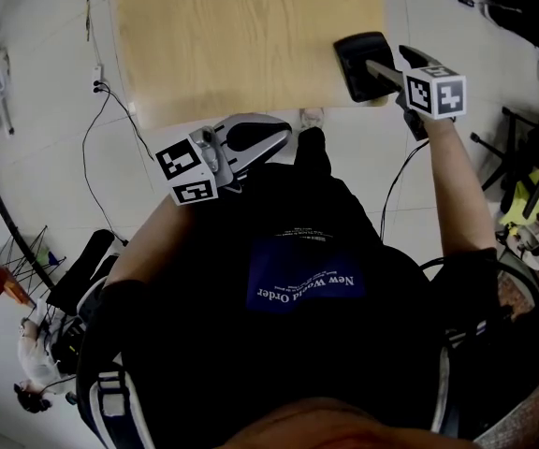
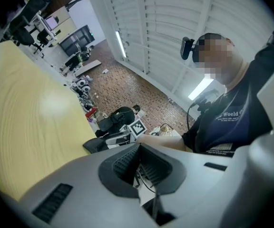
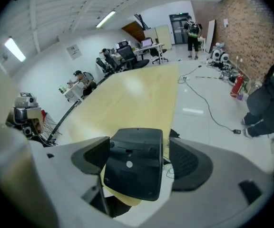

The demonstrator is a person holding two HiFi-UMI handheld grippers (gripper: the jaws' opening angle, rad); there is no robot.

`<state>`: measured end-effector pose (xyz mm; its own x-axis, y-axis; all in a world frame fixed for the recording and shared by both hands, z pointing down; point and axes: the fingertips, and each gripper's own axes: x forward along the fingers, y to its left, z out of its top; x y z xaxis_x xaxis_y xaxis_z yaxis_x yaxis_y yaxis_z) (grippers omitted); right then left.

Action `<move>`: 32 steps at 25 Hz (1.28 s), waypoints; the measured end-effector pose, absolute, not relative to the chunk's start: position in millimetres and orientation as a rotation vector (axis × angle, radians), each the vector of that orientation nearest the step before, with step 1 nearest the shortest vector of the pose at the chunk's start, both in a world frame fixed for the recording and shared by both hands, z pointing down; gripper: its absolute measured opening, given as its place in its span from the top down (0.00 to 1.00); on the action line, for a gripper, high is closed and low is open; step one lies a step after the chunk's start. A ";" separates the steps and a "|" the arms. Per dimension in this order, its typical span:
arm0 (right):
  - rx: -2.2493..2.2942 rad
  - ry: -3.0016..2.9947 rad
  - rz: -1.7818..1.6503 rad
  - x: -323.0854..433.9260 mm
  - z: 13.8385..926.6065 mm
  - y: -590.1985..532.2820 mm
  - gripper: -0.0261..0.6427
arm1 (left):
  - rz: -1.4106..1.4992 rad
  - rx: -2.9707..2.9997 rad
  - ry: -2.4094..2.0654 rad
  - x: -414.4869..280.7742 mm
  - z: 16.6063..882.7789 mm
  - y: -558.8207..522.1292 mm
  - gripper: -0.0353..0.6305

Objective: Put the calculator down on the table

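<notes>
My left grey plastic claw (image 1: 279, 138) hangs level just off the near edge of the pale wooden table (image 1: 241, 36). Its jaws stand a narrow gap apart and hold nothing. At the table's near right corner lies the black plastic calculator (image 1: 352, 52), underside up. My right claw (image 3: 139, 159) tilts down over it, jaws spread wide to either side and not squeezing it.
</notes>
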<state>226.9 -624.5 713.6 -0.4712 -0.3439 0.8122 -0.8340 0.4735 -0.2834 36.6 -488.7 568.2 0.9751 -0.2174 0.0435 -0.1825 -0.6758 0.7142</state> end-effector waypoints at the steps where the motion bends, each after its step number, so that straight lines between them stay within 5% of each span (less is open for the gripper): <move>1: 0.989 -2.052 0.892 225.7 704.8 -627.3 0.40 | -0.065 2.332 -0.286 33.7 565.5 -491.0 0.94; 9: 1.102 -2.343 0.767 200.3 567.3 -633.7 0.43 | -0.164 2.419 -0.380 1.0 497.6 -513.3 0.94; 16: 1.096 -2.839 0.457 150.1 393.3 -631.7 0.96 | -0.260 2.614 -0.566 -58.8 402.7 -555.4 0.94; 32: 0.879 -2.984 0.336 109.2 327.4 -572.3 0.98 | -0.423 2.769 -0.856 -109.4 308.7 -522.7 0.94</move>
